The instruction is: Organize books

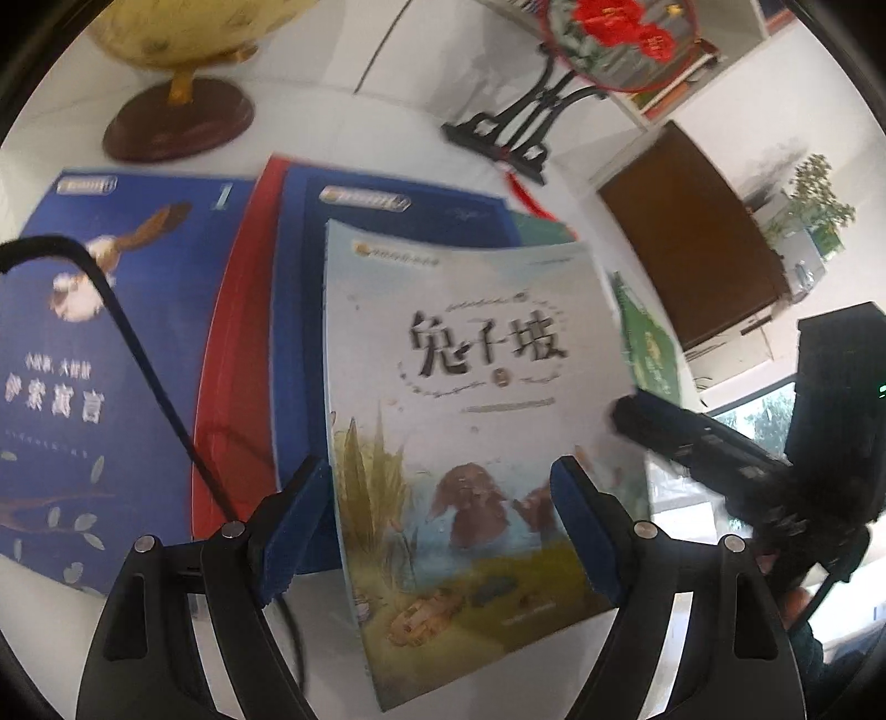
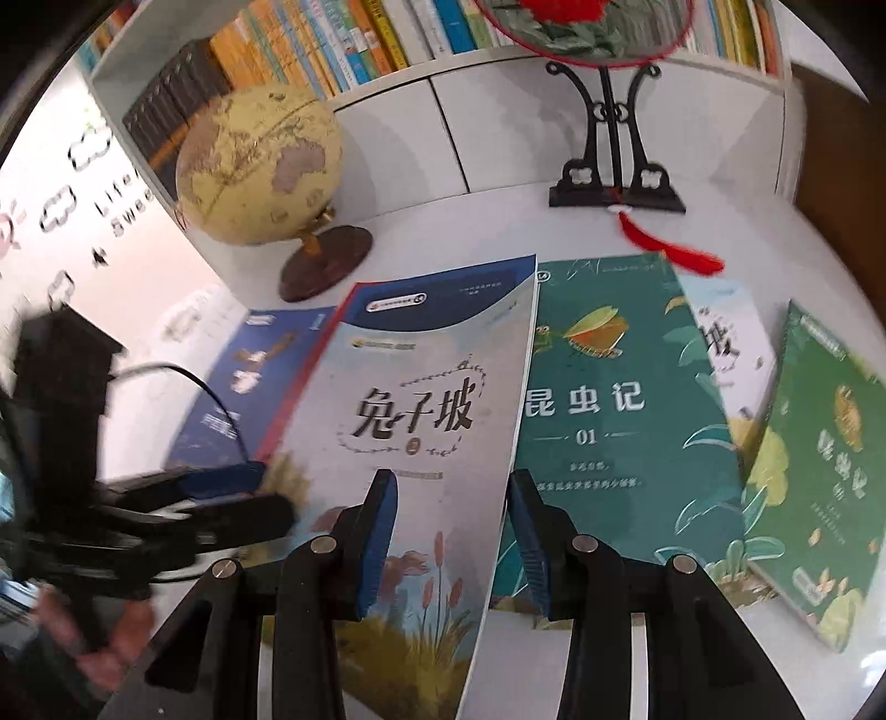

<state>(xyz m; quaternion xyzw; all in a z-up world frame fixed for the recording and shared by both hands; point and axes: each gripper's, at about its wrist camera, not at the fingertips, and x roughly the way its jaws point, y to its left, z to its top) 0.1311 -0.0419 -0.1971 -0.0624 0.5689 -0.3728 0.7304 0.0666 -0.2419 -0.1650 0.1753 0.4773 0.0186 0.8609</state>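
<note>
A pale book with a rabbit cover lies on a blue and red stack in the left wrist view. My left gripper is open, its pads either side of the book's lower part. The right gripper's arm reaches the book's right edge. In the right wrist view the same pale book lies between the open pads of my right gripper. A teal insect book lies to its right, and a green book farther right. The left gripper touches the book's left edge.
A globe on a dark wooden base stands at the back left. A round fan on a black stand with a red tassel stands at the back right. A bookshelf lines the wall. A blue bird book lies left.
</note>
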